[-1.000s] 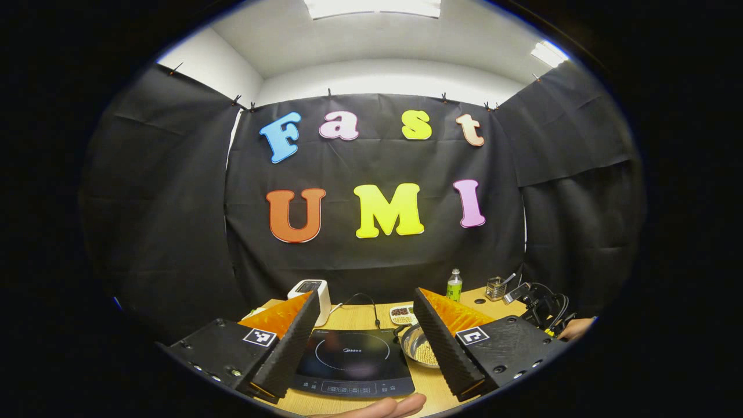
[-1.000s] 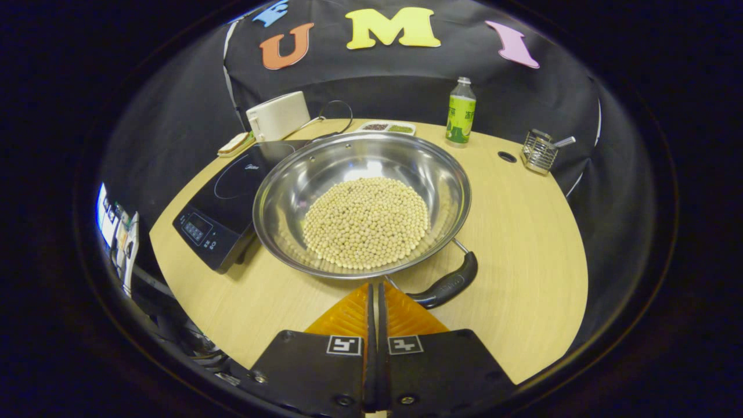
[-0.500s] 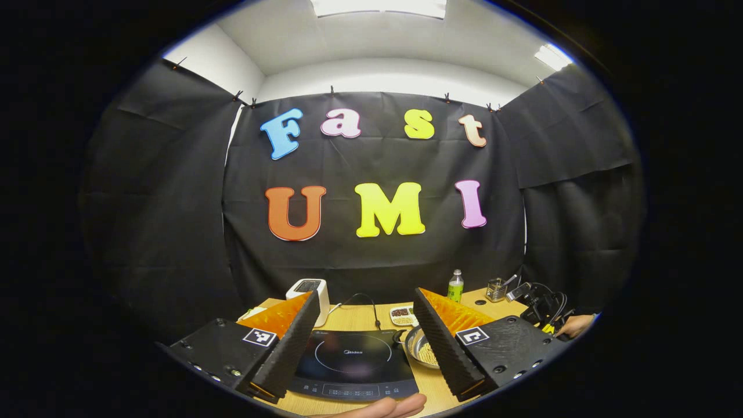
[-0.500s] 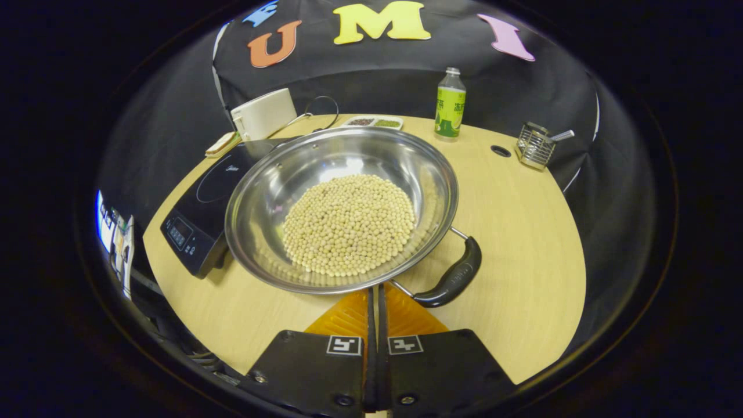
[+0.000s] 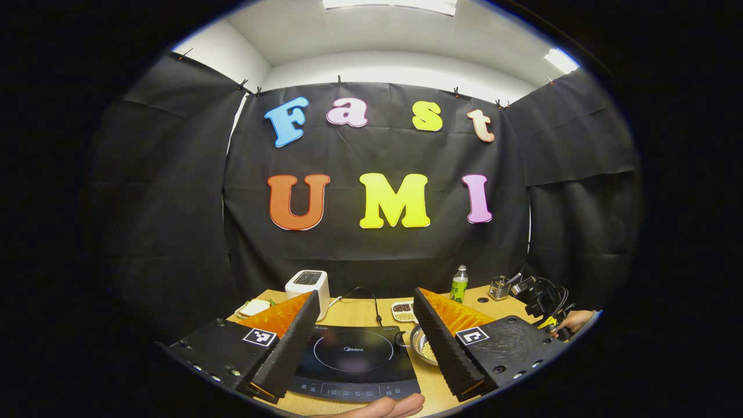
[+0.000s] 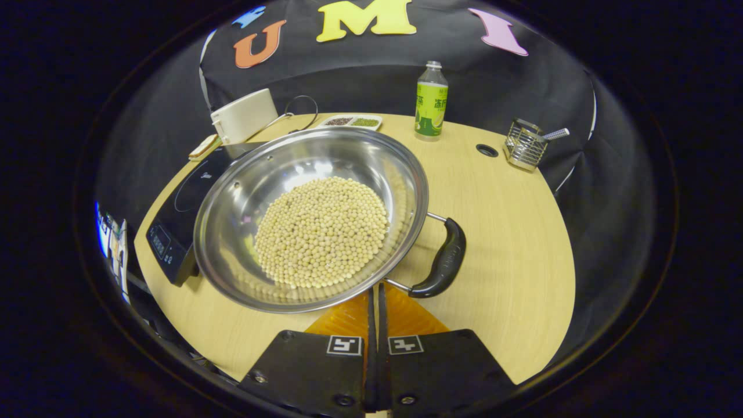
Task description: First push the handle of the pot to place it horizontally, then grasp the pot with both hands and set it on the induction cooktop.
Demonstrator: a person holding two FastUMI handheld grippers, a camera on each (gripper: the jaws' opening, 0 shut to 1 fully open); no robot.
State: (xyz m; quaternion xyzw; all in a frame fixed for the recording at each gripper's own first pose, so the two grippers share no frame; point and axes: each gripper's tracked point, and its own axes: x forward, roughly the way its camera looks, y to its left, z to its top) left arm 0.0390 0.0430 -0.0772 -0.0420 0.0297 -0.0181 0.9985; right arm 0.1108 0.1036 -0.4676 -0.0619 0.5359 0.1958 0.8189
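The wooden surface (image 6: 511, 232) carries everything. In the right gripper view the steel pot (image 6: 310, 217), with a heap of pale beans (image 6: 322, 232) in it, sits at the middle, its rim overlapping the cooktop (image 6: 174, 220) at nine o'clock, though it rests on the surface beside it rather than on the glass. Over the last second the pot has turned: its near handle (image 6: 444, 258) has swung from about five o'clock round to four o'clock of the bowl, so the push toward horizontal seems to be working but not finished. The right gripper (image 6: 374, 302) has its jaws clenched together on nothing, tips at the rim near six o'clock. The left gripper (image 5: 365, 316) hovers with jaws released wide, the cooktop (image 5: 354, 363) between them and the pot (image 5: 421, 345) at three o'clock of it. A bottle (image 6: 429, 101) stands at twelve o'clock.
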